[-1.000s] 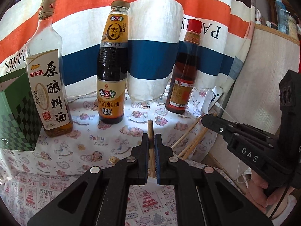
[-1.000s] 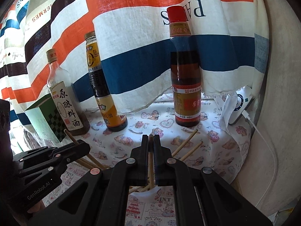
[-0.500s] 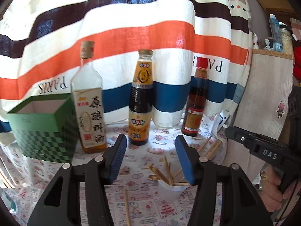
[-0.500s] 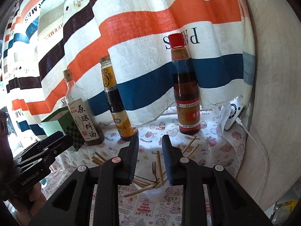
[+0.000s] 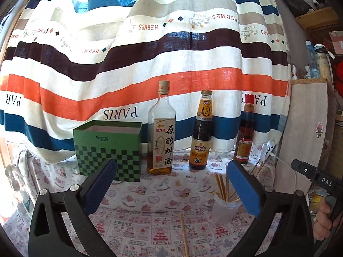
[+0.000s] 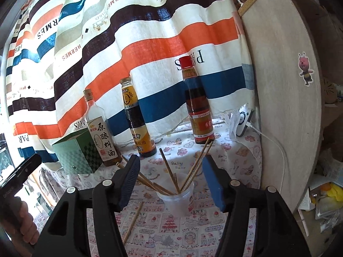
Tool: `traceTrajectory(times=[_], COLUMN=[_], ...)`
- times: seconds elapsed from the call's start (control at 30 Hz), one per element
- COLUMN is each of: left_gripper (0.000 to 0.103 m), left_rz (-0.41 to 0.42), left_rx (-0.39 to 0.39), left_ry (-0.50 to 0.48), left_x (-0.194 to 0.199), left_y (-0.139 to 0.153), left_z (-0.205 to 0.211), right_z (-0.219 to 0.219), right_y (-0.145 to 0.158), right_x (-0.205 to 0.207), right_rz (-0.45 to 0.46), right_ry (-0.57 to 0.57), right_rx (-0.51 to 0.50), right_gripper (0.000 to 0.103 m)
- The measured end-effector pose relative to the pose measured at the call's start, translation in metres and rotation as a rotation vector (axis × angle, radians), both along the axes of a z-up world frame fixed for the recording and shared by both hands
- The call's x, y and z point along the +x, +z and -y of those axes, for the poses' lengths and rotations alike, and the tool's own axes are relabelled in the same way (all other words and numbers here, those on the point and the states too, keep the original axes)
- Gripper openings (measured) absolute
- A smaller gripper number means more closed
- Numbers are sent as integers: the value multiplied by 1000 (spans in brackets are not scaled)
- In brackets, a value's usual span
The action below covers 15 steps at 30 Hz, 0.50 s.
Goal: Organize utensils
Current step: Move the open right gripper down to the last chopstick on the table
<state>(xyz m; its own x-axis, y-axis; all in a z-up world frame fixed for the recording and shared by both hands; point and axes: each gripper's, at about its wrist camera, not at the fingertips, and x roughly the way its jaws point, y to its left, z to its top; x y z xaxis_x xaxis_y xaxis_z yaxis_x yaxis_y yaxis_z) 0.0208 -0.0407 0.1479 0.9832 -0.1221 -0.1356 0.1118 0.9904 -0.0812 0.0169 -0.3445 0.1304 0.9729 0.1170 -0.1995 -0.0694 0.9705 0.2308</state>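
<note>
A clear plastic cup [image 6: 179,200] stands on the printed tablecloth and holds several wooden chopsticks [image 6: 194,167] and a small fork [image 6: 175,176]. It also shows in the left wrist view [image 5: 224,211] with chopsticks [image 5: 221,187] in it. One loose chopstick [image 6: 134,222] lies on the cloth in front of the cup; it also shows in the left wrist view [image 5: 184,235]. My right gripper [image 6: 169,180] is open and empty, raised behind the cup. My left gripper [image 5: 173,187] is open and empty, to the cup's left.
Three bottles stand at the back: a clear cooking-wine bottle [image 5: 161,137], a dark oyster-sauce bottle [image 5: 202,137] and a red-capped bottle [image 6: 198,107]. A green checked box [image 5: 109,147] stands at the left. A striped curtain hangs behind. A wooden panel [image 6: 285,85] borders the right.
Both grippers were shut on chopsticks low over the cup. Both have opened, let the chopsticks go into the cup, and pulled up and back.
</note>
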Motion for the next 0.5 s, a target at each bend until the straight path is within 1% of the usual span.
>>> traceTrajectory(times=[0.03,0.07,0.2,0.27,0.3,0.4,0.47,0.5], left_gripper=[103,103,103,103,103,103,103,103], left_rz=[-8,-17,-74,-93,-101,-136,-168,-165], left_rx=[-3,-11,-58,-76,-86,-102,-99,-104], left_ry=[5,12,31,58,69,94,107,111], left_x=[-1,-2,2,6,7,15,19,18], left_y=[-7,-14,-44,-58,-65,-83,-89,-92], left_z=[-4,-9,-29,-37,-41,-49,-52,-55], right_z=[-3,-6,-19,-23,-23,-23,-24,-25], right_y=[-5,-9,-22,-30,-33,-46,-54,-59], right_x=[-2,-2,-1,-1,-1,3,7,9], right_rz=[-3,-7,-8,-3,-2,-12,-23,-28], right_ry=[-1,3,-15,-34,-44,-71,-93,-104], right_rx=[11,24,42,50,60,86,77,66], right_gripper=[66,70,75,82,84,85,85,85])
